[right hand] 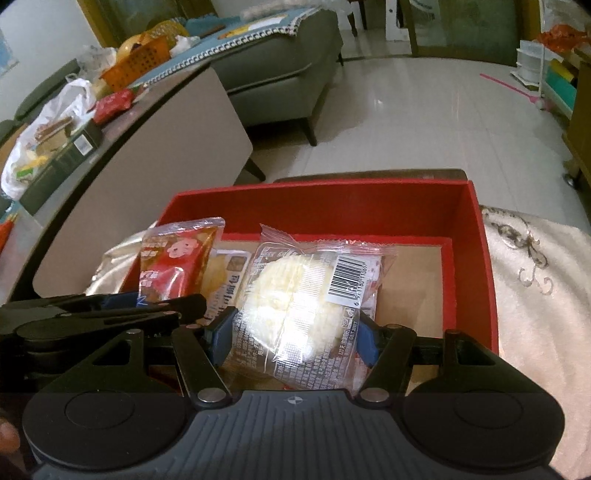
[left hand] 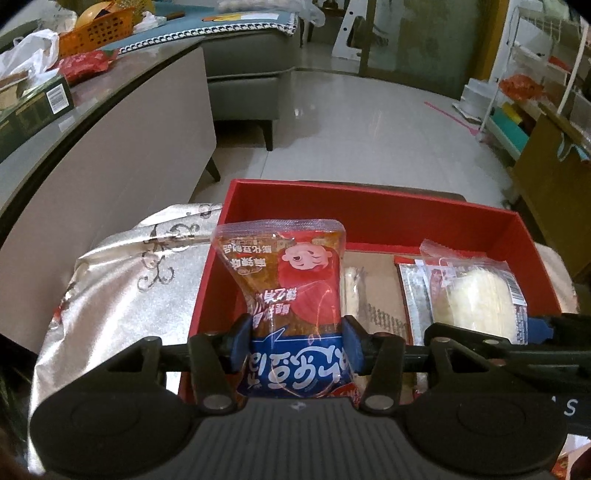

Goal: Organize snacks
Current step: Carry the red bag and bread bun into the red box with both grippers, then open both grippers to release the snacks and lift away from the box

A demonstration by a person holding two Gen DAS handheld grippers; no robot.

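An open red box (left hand: 369, 195) with a brown cardboard floor sits on a pale embroidered cloth. My left gripper (left hand: 295, 343) is shut on a red and blue snack packet (left hand: 295, 273), which stands upright over the box's left side. My right gripper (right hand: 295, 338) is shut on a clear packet with a pale round pastry (right hand: 303, 295), held over the middle of the box (right hand: 332, 192). Each wrist view also shows the other packet: the pastry (left hand: 476, 299) at the right, the red packet (right hand: 173, 262) at the left. A bread packet (right hand: 225, 277) and a silver packet (left hand: 415, 295) lie inside the box.
The embroidered cloth (left hand: 122, 280) covers the surface around the box. To the left stands a low table (left hand: 110, 122) with an orange basket (left hand: 96, 33), bags and boxes. Beyond it are a grey sofa (left hand: 251, 66), glossy tiled floor (left hand: 369, 122) and shelving (left hand: 535, 92) at the right.
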